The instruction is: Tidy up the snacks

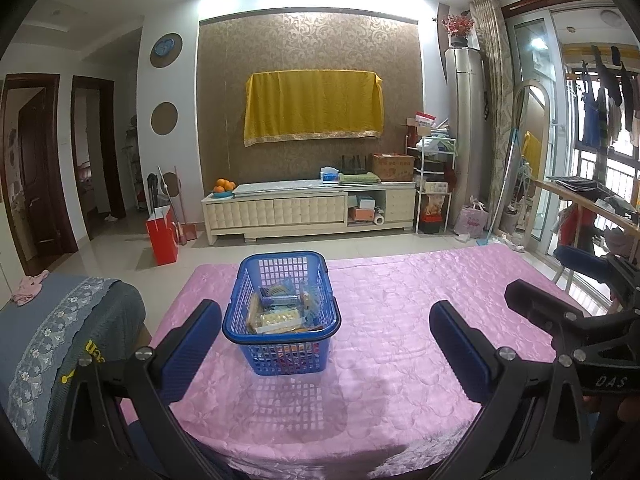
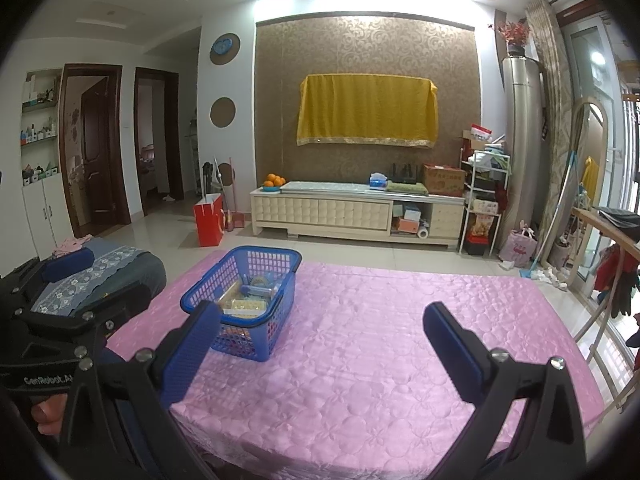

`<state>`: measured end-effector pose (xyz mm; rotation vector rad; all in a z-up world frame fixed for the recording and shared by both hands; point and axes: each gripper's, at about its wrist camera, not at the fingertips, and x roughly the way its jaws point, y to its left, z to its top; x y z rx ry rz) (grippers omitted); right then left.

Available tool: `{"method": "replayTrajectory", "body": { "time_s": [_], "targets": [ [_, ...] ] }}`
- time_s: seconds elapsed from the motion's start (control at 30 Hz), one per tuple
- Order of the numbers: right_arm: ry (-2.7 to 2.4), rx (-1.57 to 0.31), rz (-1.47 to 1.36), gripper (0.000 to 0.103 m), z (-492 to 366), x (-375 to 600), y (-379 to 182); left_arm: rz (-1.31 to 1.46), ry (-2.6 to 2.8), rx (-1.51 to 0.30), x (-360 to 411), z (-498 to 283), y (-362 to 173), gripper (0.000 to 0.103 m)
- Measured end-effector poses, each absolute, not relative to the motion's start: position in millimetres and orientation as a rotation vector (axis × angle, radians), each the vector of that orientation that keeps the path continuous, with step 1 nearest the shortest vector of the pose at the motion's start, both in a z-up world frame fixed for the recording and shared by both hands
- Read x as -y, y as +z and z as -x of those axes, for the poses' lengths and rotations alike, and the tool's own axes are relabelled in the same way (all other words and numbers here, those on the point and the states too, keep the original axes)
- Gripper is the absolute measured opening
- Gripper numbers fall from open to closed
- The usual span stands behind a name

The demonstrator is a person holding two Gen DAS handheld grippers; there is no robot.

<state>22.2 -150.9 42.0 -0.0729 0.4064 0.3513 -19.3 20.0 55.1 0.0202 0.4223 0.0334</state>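
From where I steer, the blue basket (image 1: 281,312) stands upright on the pink-covered desk (image 1: 400,340), toward its left half in the right wrist view, and the snacks (image 1: 280,310) all lie inside it: several packets piled loosely, one dark-blue wrapper on top of paler ones, too jumbled for me to count. I see no packet on the bare cloth around the basket in either view. My left gripper (image 1: 326,344) hangs just short of the basket with its jaws spread wide and nothing between them; the basket sits framed between the two blue pads without touching either. My right gripper (image 2: 320,344) is held off to the basket's right, jaws likewise wide apart and empty, over open cloth. As I judge it, this fits two stages equally: the snacks gathered into the basket with the sorting finished, or a full basket waiting to be emptied and laid out. The pictures do not settle which, so I name no next move.
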Motion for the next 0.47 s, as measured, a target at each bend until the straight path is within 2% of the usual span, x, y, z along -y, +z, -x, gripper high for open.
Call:
{"method": "replayTrajectory", "body": {
  "time_s": [0.47],
  "targets": [
    [0.366,-0.413,0.053,0.103,-20.4,149.2,44.7,-0.012,0.021,-0.427,-18.0,23.2,56.7,0.103]
  ]
}}
